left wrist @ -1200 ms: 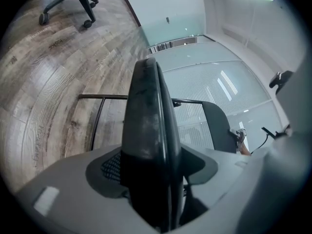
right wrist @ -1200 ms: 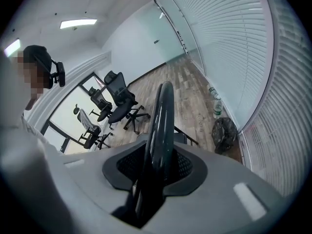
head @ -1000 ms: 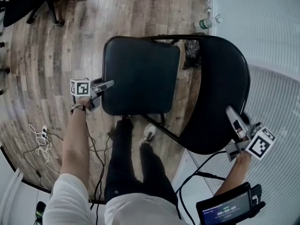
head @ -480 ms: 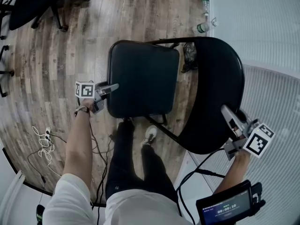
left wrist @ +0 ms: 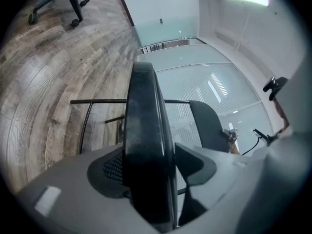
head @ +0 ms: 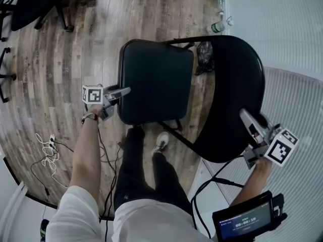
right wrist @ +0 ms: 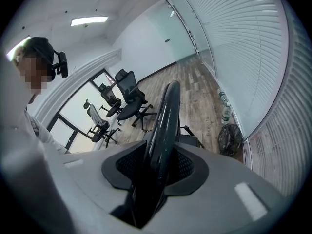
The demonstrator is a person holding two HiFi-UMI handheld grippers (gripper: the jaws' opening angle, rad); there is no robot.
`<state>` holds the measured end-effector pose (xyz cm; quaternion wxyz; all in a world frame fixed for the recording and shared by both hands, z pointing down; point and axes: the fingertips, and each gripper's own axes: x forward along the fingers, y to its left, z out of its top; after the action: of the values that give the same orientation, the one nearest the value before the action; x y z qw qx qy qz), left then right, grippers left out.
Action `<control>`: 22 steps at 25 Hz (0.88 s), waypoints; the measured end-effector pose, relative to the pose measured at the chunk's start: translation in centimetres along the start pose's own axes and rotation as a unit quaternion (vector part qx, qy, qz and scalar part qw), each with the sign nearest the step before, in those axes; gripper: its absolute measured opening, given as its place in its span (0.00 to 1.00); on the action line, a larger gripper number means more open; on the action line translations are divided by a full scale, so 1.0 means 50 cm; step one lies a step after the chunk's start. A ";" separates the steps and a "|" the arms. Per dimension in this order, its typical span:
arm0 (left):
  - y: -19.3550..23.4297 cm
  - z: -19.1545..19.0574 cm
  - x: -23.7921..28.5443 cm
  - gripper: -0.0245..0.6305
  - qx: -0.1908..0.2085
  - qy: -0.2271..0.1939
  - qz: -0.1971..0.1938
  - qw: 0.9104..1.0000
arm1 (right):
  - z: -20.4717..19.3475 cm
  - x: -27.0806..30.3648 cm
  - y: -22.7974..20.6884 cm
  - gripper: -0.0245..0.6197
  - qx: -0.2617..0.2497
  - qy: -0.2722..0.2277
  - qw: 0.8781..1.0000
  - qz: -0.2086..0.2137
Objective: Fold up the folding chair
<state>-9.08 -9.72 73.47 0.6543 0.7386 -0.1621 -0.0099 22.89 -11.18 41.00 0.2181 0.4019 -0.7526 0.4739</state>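
Note:
The black folding chair stands open on the wood floor. Its padded seat (head: 156, 79) is at the centre of the head view and its rounded backrest (head: 237, 95) is to the right. My left gripper (head: 123, 91) is shut on the seat's front edge, which runs edge-on between the two pads in the left gripper view, where the seat (left wrist: 146, 130) fills the gap of the left gripper (left wrist: 148, 179). My right gripper (head: 247, 119) is shut on the backrest's top rim. The right gripper view shows the thin backrest (right wrist: 163, 126) clamped in the right gripper (right wrist: 156, 172).
Office chairs (head: 35, 4) stand at the far left. Bottles (head: 218, 28) and a black bag (head: 204, 54) lie by the blind-covered wall (head: 298, 84). Cables (head: 45, 150) trail on the floor at the left. The person's shoe (head: 160, 142) is under the seat's near edge.
My left gripper has risen and shifted a little toward the backrest, taking the seat's front edge with it. The right gripper has stayed on the backrest rim.

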 end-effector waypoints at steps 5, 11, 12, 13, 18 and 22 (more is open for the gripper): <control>-0.019 -0.006 0.006 0.43 0.009 0.010 -0.003 1.000 | 0.005 -0.009 0.006 0.20 -0.005 0.000 1.000 0.007; -0.039 -0.002 0.011 0.43 0.015 0.001 -0.008 1.000 | 0.011 -0.013 0.018 0.23 0.017 -0.015 0.999 0.041; -0.044 0.000 0.013 0.43 0.016 0.000 -0.010 1.000 | 0.013 -0.014 0.020 0.23 0.020 -0.016 0.999 0.046; -0.050 0.001 0.015 0.43 0.016 -0.002 -0.013 1.000 | 0.016 -0.015 0.022 0.23 0.020 -0.018 0.998 0.050; -0.072 0.000 0.022 0.42 0.015 -0.008 -0.033 0.999 | 0.019 -0.018 0.031 0.27 0.015 -0.017 0.998 0.053; -0.101 -0.006 0.035 0.42 0.025 0.005 -0.046 0.999 | 0.020 -0.024 0.037 0.30 0.010 -0.019 0.998 0.056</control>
<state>-6.20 -9.41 68.99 0.6353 0.7614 -0.1250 -0.0328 22.15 -11.17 38.69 0.1731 0.3703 -0.7732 0.4849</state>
